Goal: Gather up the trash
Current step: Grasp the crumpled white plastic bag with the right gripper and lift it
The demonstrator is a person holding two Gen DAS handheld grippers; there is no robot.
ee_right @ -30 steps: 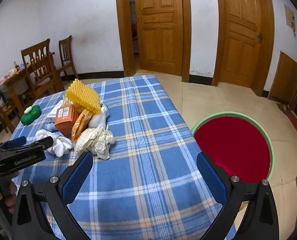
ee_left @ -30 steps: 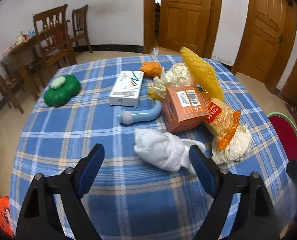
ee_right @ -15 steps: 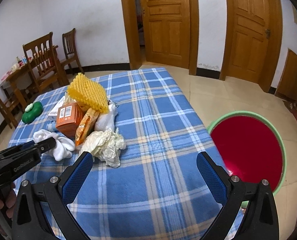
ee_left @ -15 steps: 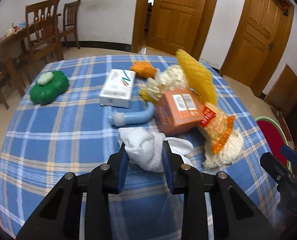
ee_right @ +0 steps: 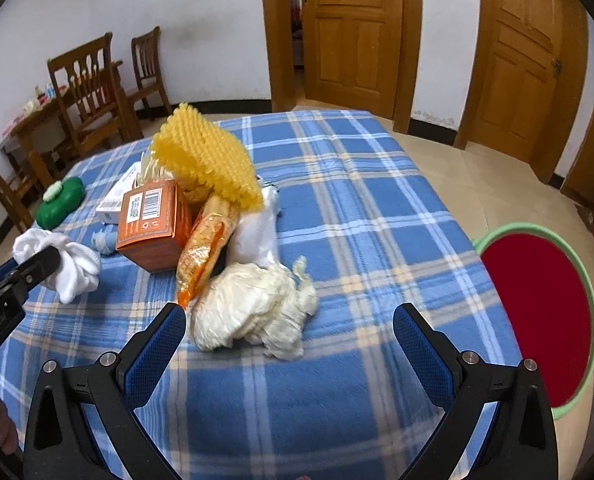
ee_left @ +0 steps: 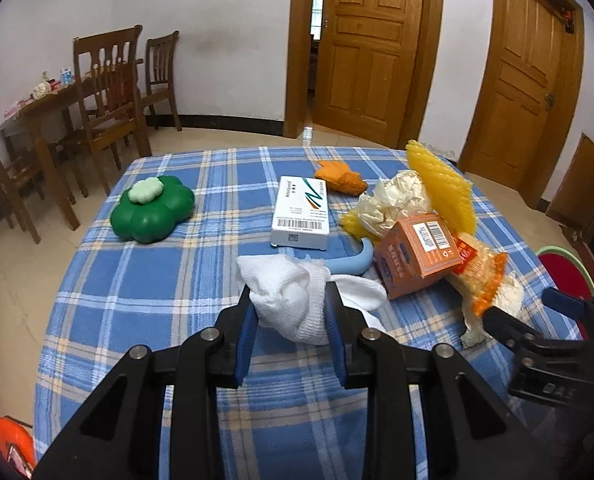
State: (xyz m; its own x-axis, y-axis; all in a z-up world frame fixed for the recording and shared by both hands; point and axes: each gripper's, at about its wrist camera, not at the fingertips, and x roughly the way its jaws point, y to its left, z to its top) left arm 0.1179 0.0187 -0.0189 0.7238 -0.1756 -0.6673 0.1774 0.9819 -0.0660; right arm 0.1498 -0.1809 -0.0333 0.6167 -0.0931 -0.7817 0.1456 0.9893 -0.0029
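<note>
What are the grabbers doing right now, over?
Left gripper shut on white cloth wad. Right gripper open, facing crumpled cream wrapper. Red bin beside table, path unobstructed.

Your blue plaid table (ee_left: 145,280) carries a green clover container (ee_left: 151,210), white barcode box (ee_left: 301,213), orange carton (ee_left: 415,256), blue tube (ee_left: 353,262), white cloth wad (ee_left: 293,300) and crumpled cream paper (ee_right: 253,312).
</note>
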